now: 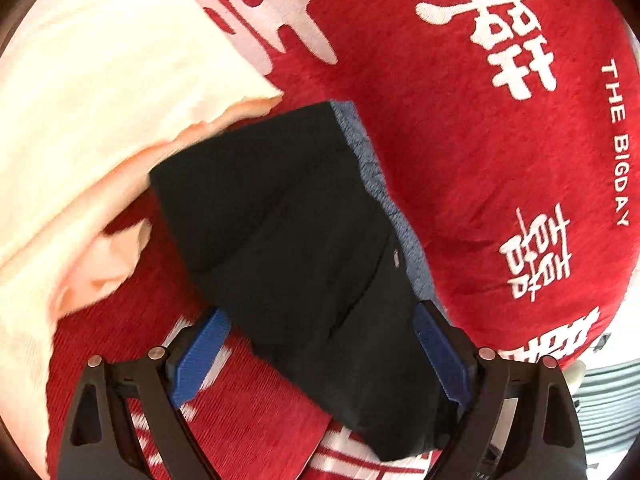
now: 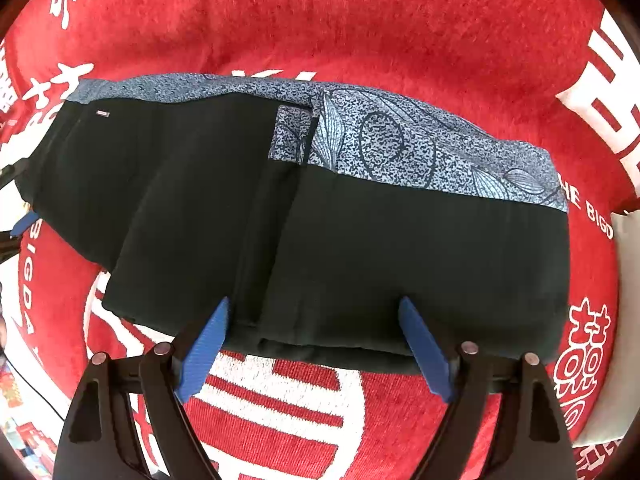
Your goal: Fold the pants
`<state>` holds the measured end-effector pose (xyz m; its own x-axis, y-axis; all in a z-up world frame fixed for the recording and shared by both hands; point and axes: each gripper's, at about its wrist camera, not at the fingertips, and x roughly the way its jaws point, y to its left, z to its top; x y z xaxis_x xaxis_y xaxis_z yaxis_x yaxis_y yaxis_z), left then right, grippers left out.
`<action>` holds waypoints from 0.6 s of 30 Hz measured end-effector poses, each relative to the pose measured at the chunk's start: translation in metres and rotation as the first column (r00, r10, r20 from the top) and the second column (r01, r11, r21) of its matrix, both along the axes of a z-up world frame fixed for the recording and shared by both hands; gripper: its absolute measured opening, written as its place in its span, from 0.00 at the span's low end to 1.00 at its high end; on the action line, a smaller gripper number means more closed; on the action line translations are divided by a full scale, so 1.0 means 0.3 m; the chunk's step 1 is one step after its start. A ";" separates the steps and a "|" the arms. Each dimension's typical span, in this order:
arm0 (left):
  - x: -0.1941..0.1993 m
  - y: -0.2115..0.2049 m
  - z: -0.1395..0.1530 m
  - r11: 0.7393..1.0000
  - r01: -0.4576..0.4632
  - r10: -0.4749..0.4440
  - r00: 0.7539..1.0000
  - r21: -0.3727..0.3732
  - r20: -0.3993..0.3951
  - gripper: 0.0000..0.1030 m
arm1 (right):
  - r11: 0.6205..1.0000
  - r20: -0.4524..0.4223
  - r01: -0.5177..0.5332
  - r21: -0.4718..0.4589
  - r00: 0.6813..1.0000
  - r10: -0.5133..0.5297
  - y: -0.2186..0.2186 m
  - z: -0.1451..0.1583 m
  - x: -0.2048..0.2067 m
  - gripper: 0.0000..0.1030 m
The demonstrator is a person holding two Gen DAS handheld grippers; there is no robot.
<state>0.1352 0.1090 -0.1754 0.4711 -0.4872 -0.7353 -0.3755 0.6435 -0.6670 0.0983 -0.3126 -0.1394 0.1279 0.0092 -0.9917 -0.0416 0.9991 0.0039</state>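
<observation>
Both grippers, left gripper (image 1: 320, 356) and right gripper (image 2: 316, 344), stood wide open straddling the soft, limp black pants (image 2: 320, 220) on the red blanket (image 2: 360, 20), likely best pinched at the near folded edge.

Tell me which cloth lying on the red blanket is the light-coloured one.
The cream cloth at the left is; the pants beside it are black with a blue patterned band.

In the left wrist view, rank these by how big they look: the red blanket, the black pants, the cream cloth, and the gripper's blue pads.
1. red blanket, which fills most of the view
2 and 3. cream cloth and black pants, which look alike in size, so I won't rank them
4. blue pads, smallest despite being nearest the camera
</observation>
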 end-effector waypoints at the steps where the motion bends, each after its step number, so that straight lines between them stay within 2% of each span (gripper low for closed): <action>1: 0.013 0.000 -0.002 1.000 -0.002 0.002 1.000 -0.009 0.003 0.90 | 1.000 0.001 0.000 0.000 1.000 0.000 0.000 0.002 -0.001 0.85; 5: 0.053 -0.009 -0.022 1.000 -0.016 0.016 1.000 -0.006 0.010 0.90 | 1.000 0.011 0.004 -0.006 1.000 -0.004 0.003 0.001 -0.008 0.85; 7: 0.060 -0.019 -0.026 1.000 -0.018 0.018 1.000 0.007 0.009 0.96 | 1.000 0.014 0.006 -0.008 1.000 -0.006 0.005 0.004 -0.013 0.85; 11: 0.101 -0.072 -0.001 0.992 0.026 -0.020 0.998 0.124 -0.054 0.96 | 1.000 0.008 0.005 -0.012 1.000 -0.005 0.010 0.006 -0.013 0.85; 12: 0.107 -0.084 0.006 0.988 0.033 -0.023 0.997 0.154 -0.067 0.92 | 1.000 0.004 0.006 -0.012 1.000 -0.006 0.011 0.009 -0.011 0.85; 13: 0.110 -0.093 0.013 0.980 0.035 -0.019 0.996 0.198 -0.085 0.79 | 1.000 0.001 0.007 -0.012 1.000 -0.007 0.013 0.013 -0.007 0.85; 14: 0.111 -0.097 0.018 0.970 0.041 -0.017 0.995 0.241 -0.103 0.70 | 1.000 -0.001 0.009 -0.013 1.000 -0.009 0.013 0.023 -0.004 0.85; 15: 0.111 -0.098 0.019 0.961 0.048 -0.017 0.993 0.271 -0.118 0.51 | 1.000 0.001 0.012 -0.012 1.000 -0.012 0.012 0.035 0.000 0.85; 16: 0.110 -0.094 0.018 0.953 0.057 -0.018 0.991 0.296 -0.133 0.38 | 1.000 0.005 0.017 -0.010 1.000 -0.017 0.013 0.052 0.002 0.85; 18: 0.105 -0.082 0.020 0.953 0.071 -0.032 0.990 0.294 -0.136 0.34 | 1.000 0.017 0.020 -0.005 1.000 -0.020 0.015 0.087 0.009 0.84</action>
